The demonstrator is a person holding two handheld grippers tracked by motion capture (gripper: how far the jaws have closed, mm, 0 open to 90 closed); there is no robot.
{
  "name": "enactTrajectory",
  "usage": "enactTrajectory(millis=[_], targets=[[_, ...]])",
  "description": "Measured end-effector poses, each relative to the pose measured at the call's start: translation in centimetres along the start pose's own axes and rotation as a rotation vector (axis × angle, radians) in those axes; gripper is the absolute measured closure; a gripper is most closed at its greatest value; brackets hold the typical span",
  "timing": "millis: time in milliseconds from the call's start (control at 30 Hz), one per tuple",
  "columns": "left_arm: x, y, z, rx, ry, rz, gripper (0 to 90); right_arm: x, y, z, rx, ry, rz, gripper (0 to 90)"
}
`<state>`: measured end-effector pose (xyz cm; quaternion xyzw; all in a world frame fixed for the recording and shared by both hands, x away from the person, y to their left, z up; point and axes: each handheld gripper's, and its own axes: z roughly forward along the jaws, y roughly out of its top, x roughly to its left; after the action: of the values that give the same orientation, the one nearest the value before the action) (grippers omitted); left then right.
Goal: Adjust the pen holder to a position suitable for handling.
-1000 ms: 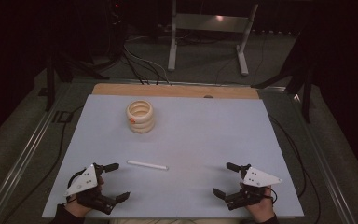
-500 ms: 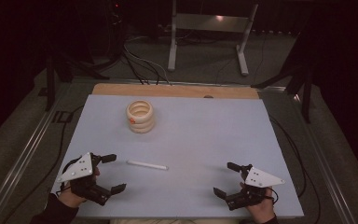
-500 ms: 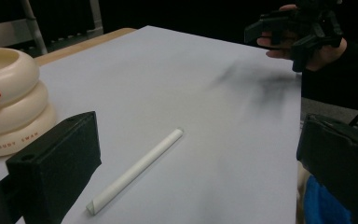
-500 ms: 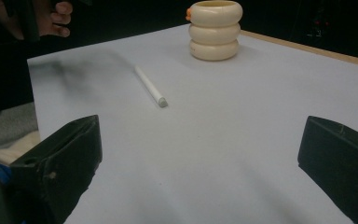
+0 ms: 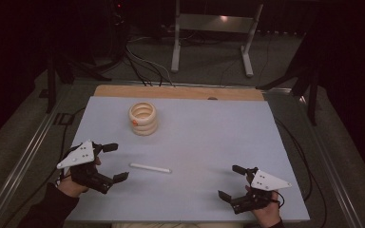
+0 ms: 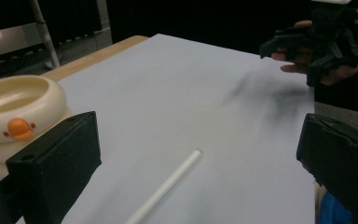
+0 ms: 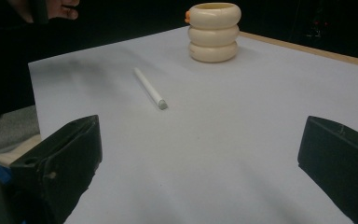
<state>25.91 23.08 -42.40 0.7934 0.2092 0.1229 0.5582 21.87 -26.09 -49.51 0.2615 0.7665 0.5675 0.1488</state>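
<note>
The left gripper (image 5: 114, 162) hovers over the near-left part of the worktop (image 5: 209, 137), jaws spread wide and holding nothing, turned toward the white stick (image 5: 150, 167) that lies just to its right. In the left gripper view the stick (image 6: 165, 187) runs up between the two black jaws, so the gripper is roughly lined up with it but not yet around it. The right gripper (image 5: 231, 182) waits at the near-right, also wide and empty, well apart from the stick.

This looks like the approach step, before any grasp. The next move calls for the left gripper to come down and forward until the jaws straddle the stick, and probably to turn, since a thin rod is best pinched across its width and not along its length. The stick lies flat on the worktop, so the jaw tips must reach almost to the surface.

The stick rests in the near middle of the worktop, its long axis running almost left to right, the right end a little nearer to the person. From the right gripper view its blunt grey end (image 7: 162, 105) faces that gripper. The cream ring stack (image 5: 143, 118), with an orange spot on its side, stands farther off, apart from the stick.
</note>
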Motion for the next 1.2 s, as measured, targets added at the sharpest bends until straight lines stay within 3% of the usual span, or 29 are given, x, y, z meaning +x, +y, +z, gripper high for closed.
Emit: enactTrajectory(millis=[333, 733, 1133, 1167, 1200], targets=[[2.2, 2.8, 0.8, 0.007, 0.035, 0.002, 0.2, -0.1, -0.1, 0.0, 0.003, 0.004, 0.003, 0.0], [4.1, 5.0, 1.7, 0.002, 0.071, -0.001, 0.2, 0.0, 0.0, 0.0, -0.003, 0.004, 0.005, 0.0], [6.2, 7.0, 3.2, -0.018, 0.095, -0.076, 0.2, 0.0, 0.0, 0.1, 0.0, 0.011, 0.01, 0.0], [6.5, 7.2, 3.4, -0.01, 0.129, -0.076, 0.2, 0.0, 0.0, 0.1, -0.001, 0.012, 0.011, 0.0], [6.5, 7.2, 3.4, -0.01, 0.129, -0.076, 0.2, 0.0, 0.0, 0.1, -0.001, 0.012, 0.011, 0.0]])
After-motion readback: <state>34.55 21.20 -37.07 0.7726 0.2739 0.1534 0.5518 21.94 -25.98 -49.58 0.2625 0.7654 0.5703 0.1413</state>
